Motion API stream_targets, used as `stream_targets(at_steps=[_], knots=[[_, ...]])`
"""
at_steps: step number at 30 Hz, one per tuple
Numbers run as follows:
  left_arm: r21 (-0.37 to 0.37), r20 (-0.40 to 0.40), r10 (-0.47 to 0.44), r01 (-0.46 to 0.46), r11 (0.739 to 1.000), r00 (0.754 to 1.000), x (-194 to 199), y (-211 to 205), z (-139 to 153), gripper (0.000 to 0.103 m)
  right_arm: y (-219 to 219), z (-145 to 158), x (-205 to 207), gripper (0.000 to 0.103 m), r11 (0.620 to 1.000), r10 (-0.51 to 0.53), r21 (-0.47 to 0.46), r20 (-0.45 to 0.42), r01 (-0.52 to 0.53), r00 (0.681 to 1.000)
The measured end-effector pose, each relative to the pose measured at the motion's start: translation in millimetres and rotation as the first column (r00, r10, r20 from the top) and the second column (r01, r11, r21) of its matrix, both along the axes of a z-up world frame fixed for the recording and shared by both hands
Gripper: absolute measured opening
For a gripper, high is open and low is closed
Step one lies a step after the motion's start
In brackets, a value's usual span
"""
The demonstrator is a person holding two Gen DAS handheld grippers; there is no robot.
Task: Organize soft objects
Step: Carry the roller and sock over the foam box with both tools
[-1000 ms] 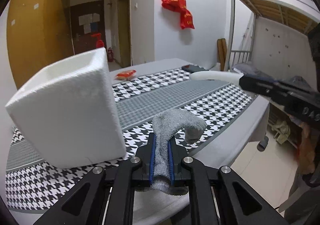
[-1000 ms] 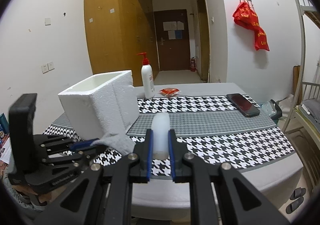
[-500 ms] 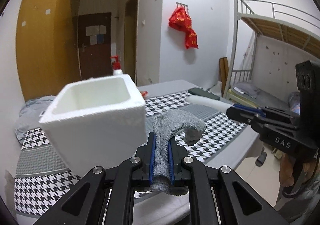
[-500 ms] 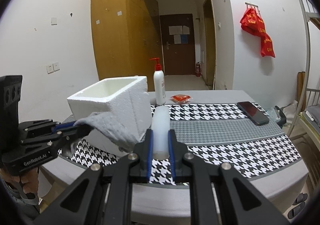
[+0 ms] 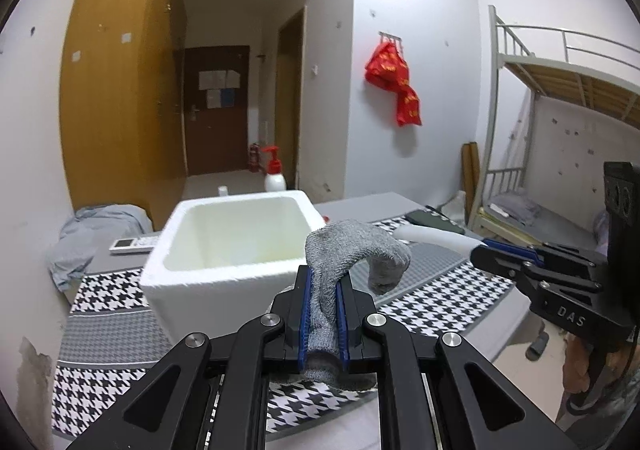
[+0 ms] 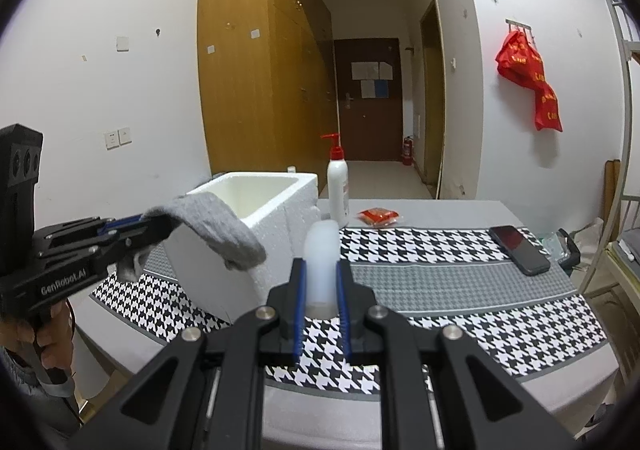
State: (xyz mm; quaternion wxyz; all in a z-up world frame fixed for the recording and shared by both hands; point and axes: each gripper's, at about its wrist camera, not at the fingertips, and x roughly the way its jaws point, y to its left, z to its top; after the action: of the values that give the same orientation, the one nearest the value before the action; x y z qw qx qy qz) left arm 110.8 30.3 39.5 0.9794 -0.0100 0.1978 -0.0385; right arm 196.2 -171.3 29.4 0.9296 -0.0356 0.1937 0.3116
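My left gripper (image 5: 323, 282) is shut on a grey sock (image 5: 352, 250), whose toe droops to the right, just in front of the near rim of the open white foam box (image 5: 228, 238). In the right wrist view the left gripper (image 6: 160, 228) holds the sock (image 6: 216, 226) beside the box (image 6: 256, 186). My right gripper (image 6: 321, 270) is shut on a soft white translucent roll (image 6: 320, 254), held above the table to the right of the box. In the left wrist view the right gripper (image 5: 480, 246) and the roll (image 5: 432, 236) show at the right.
The table has a houndstooth cloth (image 6: 460, 326). A pump bottle (image 6: 338, 186), a red packet (image 6: 378, 215) and a black phone (image 6: 520, 250) lie behind. A remote (image 5: 134, 244) and grey-blue cloth (image 5: 92, 234) lie left of the box. A bunk bed (image 5: 560, 110) stands right.
My left gripper has risen and tilted with the sock, so the box's open inside now shows. The right gripper has also lifted a little with the roll.
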Motion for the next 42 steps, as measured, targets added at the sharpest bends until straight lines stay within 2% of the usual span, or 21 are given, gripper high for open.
stream_targets(at_steps=[11, 17, 29, 42], knots=[[-0.051, 0.004, 0.059, -0.059, 0.997, 0.998, 8, 22, 12, 0.012, 16, 9, -1, 0.018, 0.999, 0.032, 0.000, 0.030, -0.032, 0.999], [-0.046, 0.012, 0.068, -0.067, 0.997, 0.998, 7, 31, 17, 0.012, 28, 14, 2, 0.018, 0.999, 0.048, -0.005, 0.041, -0.048, 0.998], [-0.039, 0.032, 0.147, -0.146, 0.989, 0.989, 5, 60, 26, 0.012, 60, 22, 13, 0.018, 0.994, 0.105, -0.017, 0.048, -0.104, 0.993], [-0.031, 0.030, 0.248, -0.247, 0.969, 0.968, -4, 94, 23, 0.012, 100, 24, 28, 0.018, 0.984, 0.179, -0.030, 0.038, -0.178, 0.983]])
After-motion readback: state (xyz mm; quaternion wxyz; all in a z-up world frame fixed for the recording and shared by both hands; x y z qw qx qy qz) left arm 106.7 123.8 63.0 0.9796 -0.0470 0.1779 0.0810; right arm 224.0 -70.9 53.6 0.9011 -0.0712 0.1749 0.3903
